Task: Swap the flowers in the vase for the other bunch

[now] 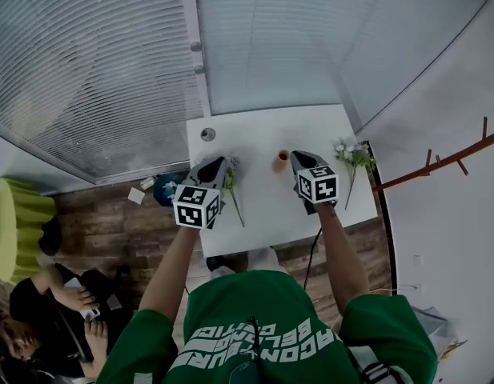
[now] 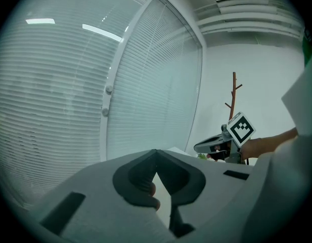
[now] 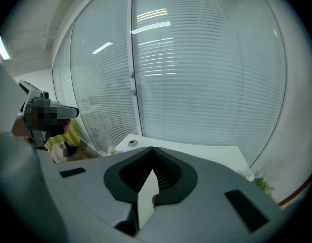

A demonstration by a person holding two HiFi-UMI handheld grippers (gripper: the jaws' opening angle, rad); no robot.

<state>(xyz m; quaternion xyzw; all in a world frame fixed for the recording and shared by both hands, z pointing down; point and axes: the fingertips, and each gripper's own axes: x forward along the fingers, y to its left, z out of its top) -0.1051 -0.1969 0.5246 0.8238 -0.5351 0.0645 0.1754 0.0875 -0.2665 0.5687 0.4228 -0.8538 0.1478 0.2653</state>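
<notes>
A small orange-brown vase [image 1: 280, 162] stands on the white table [image 1: 263, 130], between my two grippers, and I see no stems in it. One bunch of white flowers [image 1: 230, 184] lies flat beside my left gripper [image 1: 216, 166]. The other bunch [image 1: 352, 157] lies at the table's right edge and shows as green sprigs [image 3: 262, 184] in the right gripper view. My left gripper [image 2: 156, 153] is shut with its jaw tips meeting. My right gripper [image 1: 297, 160] hovers just right of the vase; its jaws [image 3: 153, 150] are shut with nothing held.
A round grommet [image 1: 207, 134] sits in the table's far left corner. Glass walls with blinds [image 1: 110, 62] stand behind the table. A brown coat rack [image 1: 439, 162] is on the right. A person [image 1: 38, 310] sits on the floor at lower left by a yellow-green stool [image 1: 14, 222].
</notes>
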